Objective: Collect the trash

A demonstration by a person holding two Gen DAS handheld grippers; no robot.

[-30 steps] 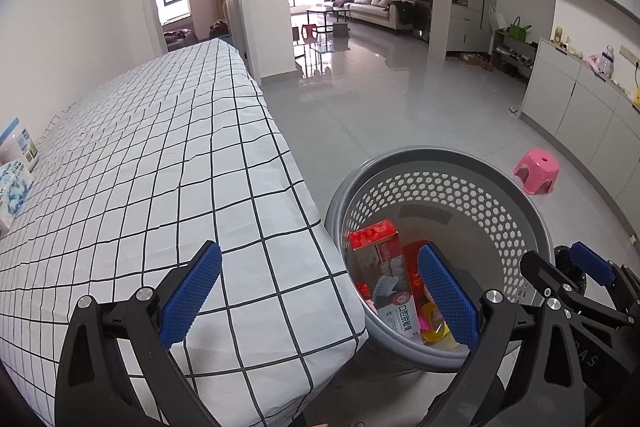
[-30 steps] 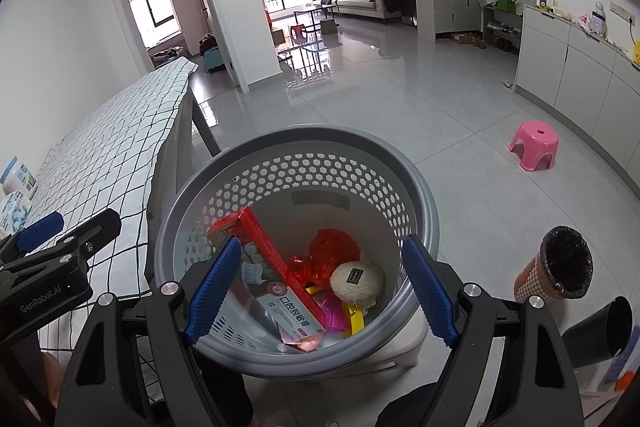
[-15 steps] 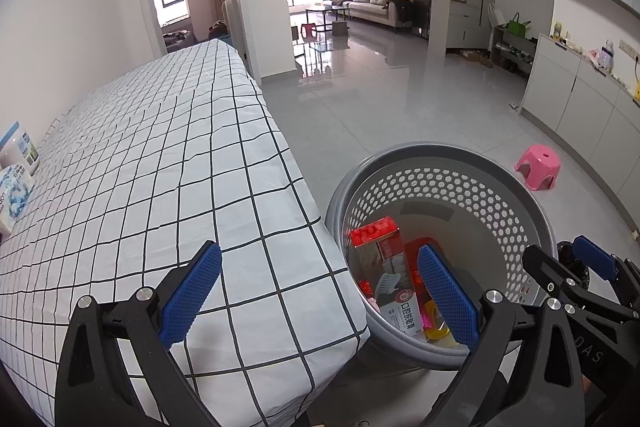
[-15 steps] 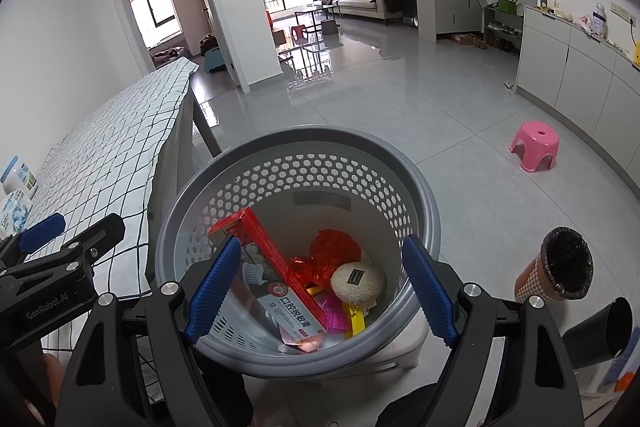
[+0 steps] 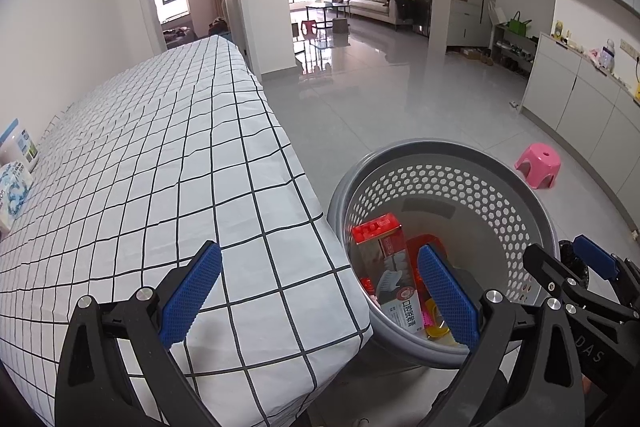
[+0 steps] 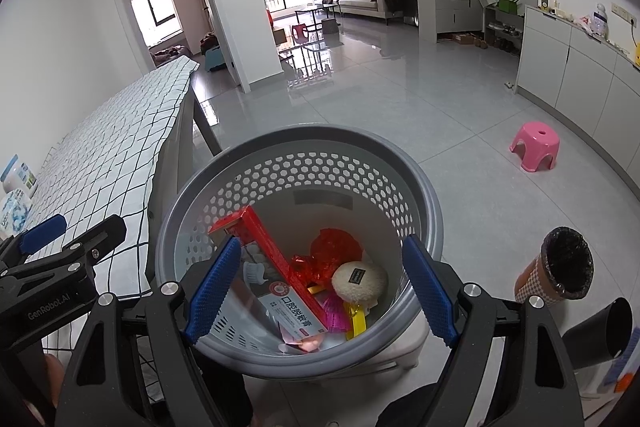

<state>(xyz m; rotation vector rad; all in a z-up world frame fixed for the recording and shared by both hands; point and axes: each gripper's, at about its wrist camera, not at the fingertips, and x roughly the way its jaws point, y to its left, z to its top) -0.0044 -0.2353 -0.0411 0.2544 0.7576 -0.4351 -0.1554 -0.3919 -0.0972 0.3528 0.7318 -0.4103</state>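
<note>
A grey perforated basket (image 6: 300,147) stands on the floor beside the table; it also shows in the left wrist view (image 5: 440,151). Inside lie a red toothpaste box (image 6: 276,267), a red crumpled wrapper (image 6: 334,247), a cream round puff (image 6: 358,279) and pink and yellow bits. My right gripper (image 6: 320,287) is open and empty, just above the basket's near rim. My left gripper (image 5: 320,291) is open and empty, over the table's near corner and the basket's left rim.
The table has a white checked cloth (image 5: 140,167). Two packages (image 5: 16,163) lie at its far left edge. A pink stool (image 6: 534,145) stands on the grey floor to the right. A brown bin with a black liner (image 6: 560,271) stands right of the basket. White cabinets line the right wall.
Both grippers stay open and nearly still; the left view has drifted very slightly back from the basket.
</note>
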